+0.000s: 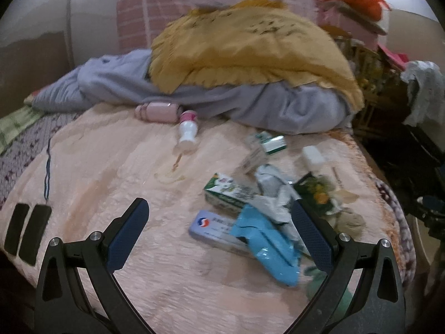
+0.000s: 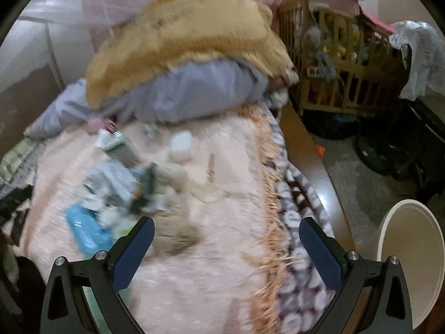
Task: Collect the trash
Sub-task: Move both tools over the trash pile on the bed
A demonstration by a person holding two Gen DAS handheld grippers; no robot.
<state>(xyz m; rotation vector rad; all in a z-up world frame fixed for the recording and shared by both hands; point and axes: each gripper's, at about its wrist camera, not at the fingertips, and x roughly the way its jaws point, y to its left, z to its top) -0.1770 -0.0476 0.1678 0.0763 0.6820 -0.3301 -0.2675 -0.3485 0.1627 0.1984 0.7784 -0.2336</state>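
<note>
**Trash strewn on the bed, both tools empty**

The left tool [image 1: 219, 224] hovers over a pink blanket [image 1: 111, 167], fingers spread wide, nothing between them. Litter lies at its one o'clock: a blue wrapper [image 1: 264, 245] over a flat tin [image 1: 211, 226], a green carton [image 1: 228, 192] and crumpled paper [image 1: 274, 186]. A small white bottle [image 1: 187, 130] lies at twelve o'clock. The right tool [image 2: 226, 240] is equally wide and empty (its view is blurred); the litter sits at its ten o'clock, a white bin [image 2: 411, 250] at three.
</note>
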